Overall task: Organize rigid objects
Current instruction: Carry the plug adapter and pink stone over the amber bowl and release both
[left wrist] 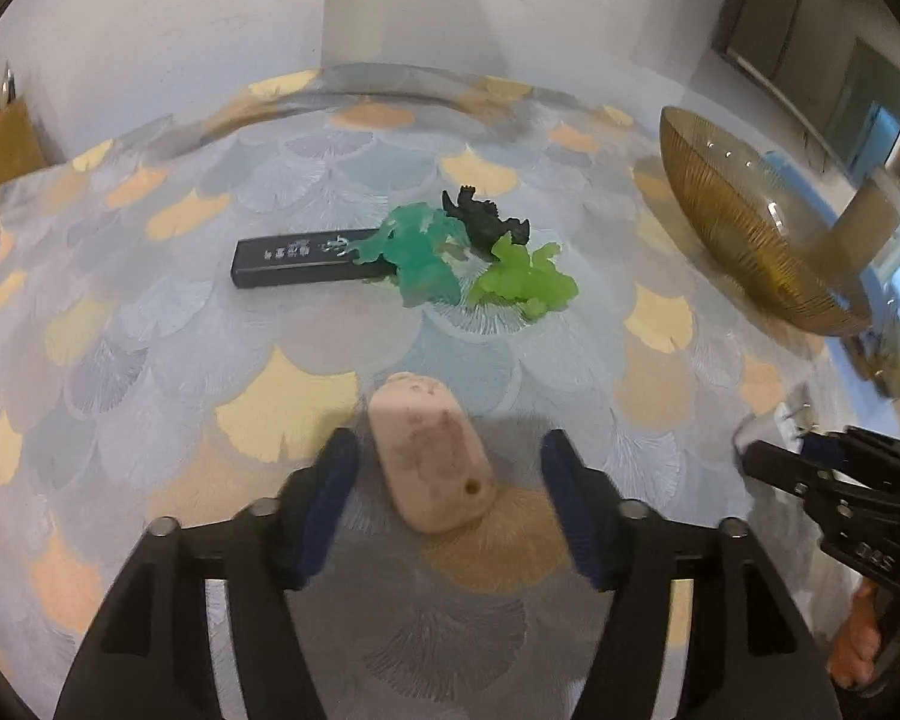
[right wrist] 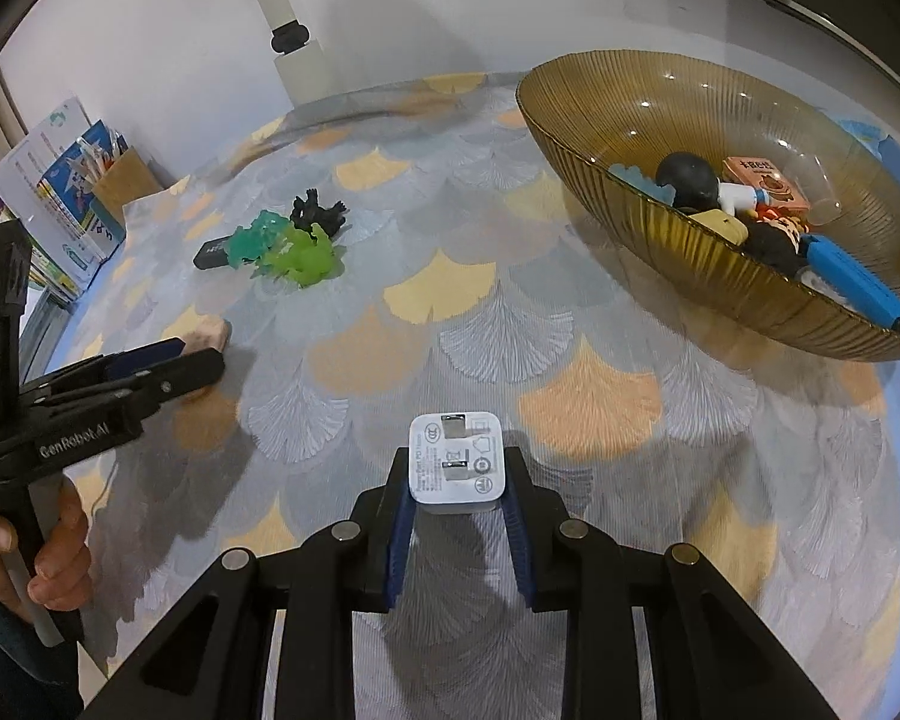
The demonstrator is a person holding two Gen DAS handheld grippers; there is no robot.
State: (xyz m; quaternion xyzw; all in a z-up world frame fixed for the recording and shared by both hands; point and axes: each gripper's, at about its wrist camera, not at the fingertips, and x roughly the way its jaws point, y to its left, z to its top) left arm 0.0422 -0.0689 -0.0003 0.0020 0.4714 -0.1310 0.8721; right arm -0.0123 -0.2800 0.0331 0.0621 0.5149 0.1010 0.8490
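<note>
My left gripper (left wrist: 450,450) is open around a pale pink stone-like block (left wrist: 429,456) that lies on the tablecloth, its fingers not touching it. My right gripper (right wrist: 457,462) is shut on a white plug adapter (right wrist: 457,461) held above the cloth. Farther off lie a black bar (left wrist: 297,258), a teal figure (left wrist: 420,255), a lime figure (left wrist: 525,282) and a black figure (left wrist: 483,219). An amber ribbed bowl (right wrist: 660,228) at right holds several small objects. The left gripper also shows in the right wrist view (right wrist: 198,354).
A patterned tablecloth (right wrist: 510,330) covers the table. Books and a brown holder (right wrist: 72,192) stand at the far left by the wall. A white post with a black clamp (left wrist: 354,6) stands at the back edge.
</note>
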